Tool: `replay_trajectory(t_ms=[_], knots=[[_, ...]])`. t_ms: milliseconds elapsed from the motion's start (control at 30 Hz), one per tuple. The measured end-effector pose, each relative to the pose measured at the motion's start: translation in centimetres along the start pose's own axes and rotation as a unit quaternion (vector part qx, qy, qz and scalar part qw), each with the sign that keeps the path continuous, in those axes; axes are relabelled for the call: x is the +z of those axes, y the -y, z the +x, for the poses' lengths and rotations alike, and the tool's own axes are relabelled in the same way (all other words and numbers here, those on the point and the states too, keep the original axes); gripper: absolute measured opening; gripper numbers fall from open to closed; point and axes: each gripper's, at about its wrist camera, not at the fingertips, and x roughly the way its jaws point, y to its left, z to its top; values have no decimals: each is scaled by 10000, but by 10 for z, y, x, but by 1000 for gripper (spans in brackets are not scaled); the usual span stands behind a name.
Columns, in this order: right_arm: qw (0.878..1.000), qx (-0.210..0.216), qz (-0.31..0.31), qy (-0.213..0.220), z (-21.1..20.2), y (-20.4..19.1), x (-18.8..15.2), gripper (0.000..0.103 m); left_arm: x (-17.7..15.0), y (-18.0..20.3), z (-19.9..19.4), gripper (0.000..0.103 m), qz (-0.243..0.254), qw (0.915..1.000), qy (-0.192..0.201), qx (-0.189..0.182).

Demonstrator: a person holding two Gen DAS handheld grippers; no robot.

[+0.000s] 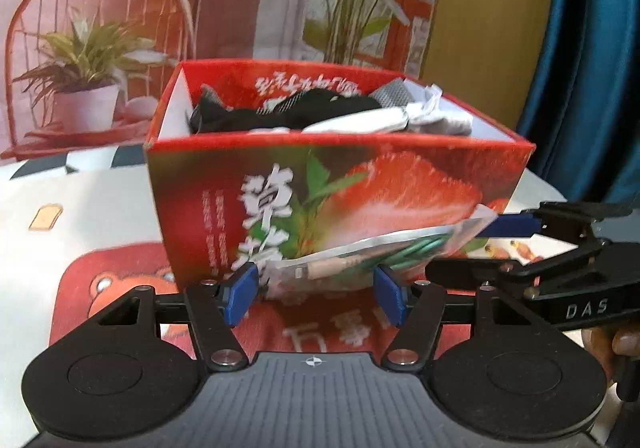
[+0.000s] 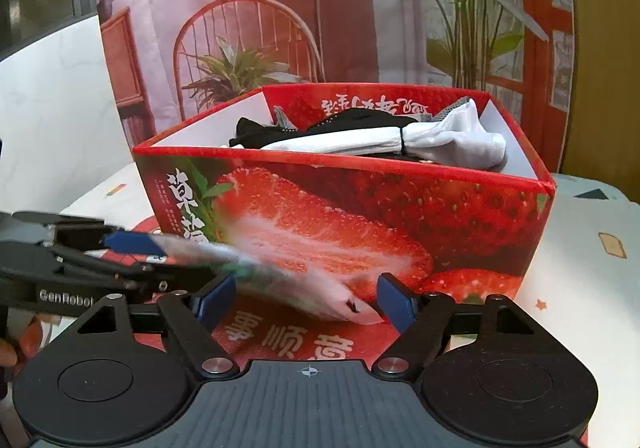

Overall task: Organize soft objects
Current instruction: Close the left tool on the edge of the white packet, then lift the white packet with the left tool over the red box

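Note:
A clear plastic packet (image 1: 360, 260) with something green and beige inside hangs in front of the red strawberry box (image 1: 224, 207). My left gripper (image 1: 315, 296) is shut across one end of it, both blue pads against its edges. From the right, my right gripper (image 1: 460, 252) holds the other end. In the right wrist view the blurred packet (image 2: 304, 284) spans my right gripper (image 2: 306, 302), its corner against the right pad, and the left gripper (image 2: 184, 260) comes in from the left. The box (image 2: 460, 219) holds black socks (image 2: 256, 135) and white socks (image 2: 440, 137).
The box stands on a red bear mat (image 1: 104, 288) over a white patterned tablecloth (image 1: 80, 199). A printed backdrop (image 1: 100, 47) with a chair and plants rises right behind it. A blue curtain (image 1: 592, 67) hangs at the right. A person's fingers (image 1: 624, 340) grip the right handle.

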Motion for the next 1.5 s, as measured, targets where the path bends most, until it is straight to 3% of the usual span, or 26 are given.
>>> replay_trajectory(t_ms=[500,600,667,867,1067,1500], knots=[[9990,31,-413,-158,21,-3,-4,62,-2,-10,23,64,-179,9993,-130,-305],[9988,39,-466,-158,24,-6,-5,55,-5,-13,26,63,-353,9986,-149,-357],[9988,33,-462,-187,25,-7,-5,43,-6,-13,23,63,-372,9984,-131,-396],[9989,26,-419,-197,19,-8,-2,23,-2,-15,4,58,-460,9978,98,-469],[9995,87,-300,-14,1,-9,4,21,6,-9,-17,56,-488,9970,285,-532],[9964,178,-208,798,-50,-8,40,20,46,10,-68,53,-546,9904,1067,-688]])
